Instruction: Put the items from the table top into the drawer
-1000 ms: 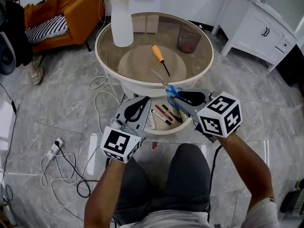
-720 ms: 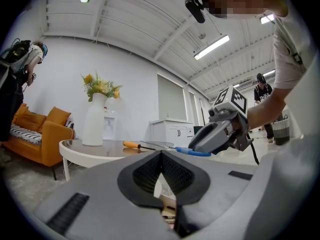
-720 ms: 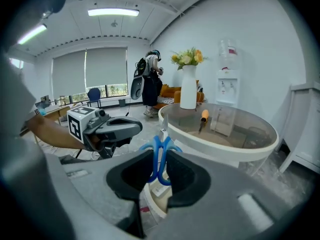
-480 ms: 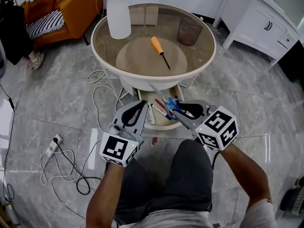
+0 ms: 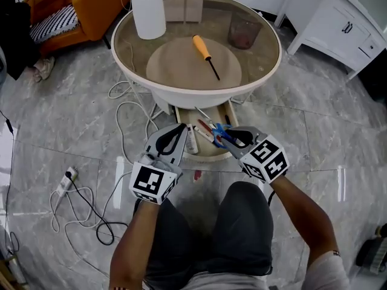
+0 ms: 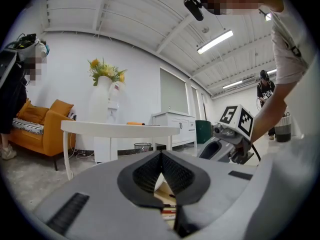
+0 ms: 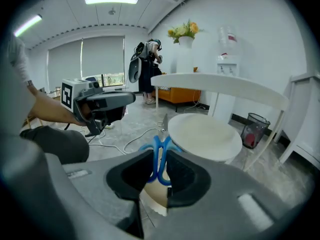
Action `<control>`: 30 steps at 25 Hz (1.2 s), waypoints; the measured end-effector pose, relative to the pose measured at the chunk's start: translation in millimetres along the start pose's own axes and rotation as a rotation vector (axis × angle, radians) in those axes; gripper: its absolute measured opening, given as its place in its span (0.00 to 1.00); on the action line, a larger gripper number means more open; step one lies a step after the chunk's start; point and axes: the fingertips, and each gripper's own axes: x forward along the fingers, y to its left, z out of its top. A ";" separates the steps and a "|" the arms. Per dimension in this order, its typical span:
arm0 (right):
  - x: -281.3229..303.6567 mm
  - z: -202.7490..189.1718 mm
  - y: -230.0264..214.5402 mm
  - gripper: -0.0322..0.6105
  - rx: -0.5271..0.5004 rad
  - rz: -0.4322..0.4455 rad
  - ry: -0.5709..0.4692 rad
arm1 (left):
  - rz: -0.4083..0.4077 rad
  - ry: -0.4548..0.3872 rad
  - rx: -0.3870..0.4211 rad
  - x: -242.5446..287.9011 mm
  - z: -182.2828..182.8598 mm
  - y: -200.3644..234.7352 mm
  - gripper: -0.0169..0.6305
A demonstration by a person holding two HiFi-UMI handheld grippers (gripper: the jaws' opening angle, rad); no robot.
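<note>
Your right tool (image 5: 225, 136) is clenched on the blue handles of the scissors (image 5: 216, 130). In the right gripper view the scissors (image 7: 160, 156) stand pinched between the two pads, with the blades poking out ahead toward the bench. Your left tool (image 5: 181, 130) has nothing in it. In the left gripper view the left tool (image 6: 161, 160) has its tips pressed together, with just a small gap behind them.

Both tools sit side by side right over the open drawer (image 5: 206, 154), which sticks out from under the round bench (image 5: 195, 96). The scissors hang above the drawer's right part, held in the air and not lying inside it. A few pens (image 5: 205, 129) already lie in the drawer, plus a pale thing next to them that I can't make out.

Up on the bench, a screwdriver (image 5: 202, 48) with an orange handle lies near the middle, its dark tip pointing toward you. A white vase (image 5: 148, 8) stands at the far left edge and a dark tumbler (image 5: 243, 32) at the far right.

Off to your left, loose cables (image 5: 91, 213) sprawl across the grey floor. An orange sofa (image 5: 66, 5) sits past the bench on that side.
</note>
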 end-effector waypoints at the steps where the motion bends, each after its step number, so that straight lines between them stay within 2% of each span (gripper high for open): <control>1: 6.3 -5.7 -2.0 0.18 0.001 -0.004 0.006 | -0.002 0.001 0.003 1.8 -3.1 1.4 0.03; 6: 36.2 -28.9 -11.1 0.18 0.021 -0.027 0.039 | 0.002 -0.017 0.001 15.2 -11.5 8.3 0.03; 13: 66.2 -49.9 -12.2 0.18 0.041 -0.044 0.084 | 0.022 -0.050 -0.049 33.2 -27.9 6.5 0.03; 19: 83.8 -67.4 -8.7 0.18 0.042 -0.050 0.130 | -0.031 -0.031 -0.017 40.7 -45.7 -4.2 0.03; 26: 103.1 -85.3 -16.6 0.18 0.041 -0.059 0.227 | -0.027 -0.018 -0.011 36.2 -56.8 0.3 0.03; 30: 115.9 -94.5 -22.8 0.18 0.056 -0.070 0.274 | -0.057 -0.016 -0.003 39.3 -65.1 -6.8 0.03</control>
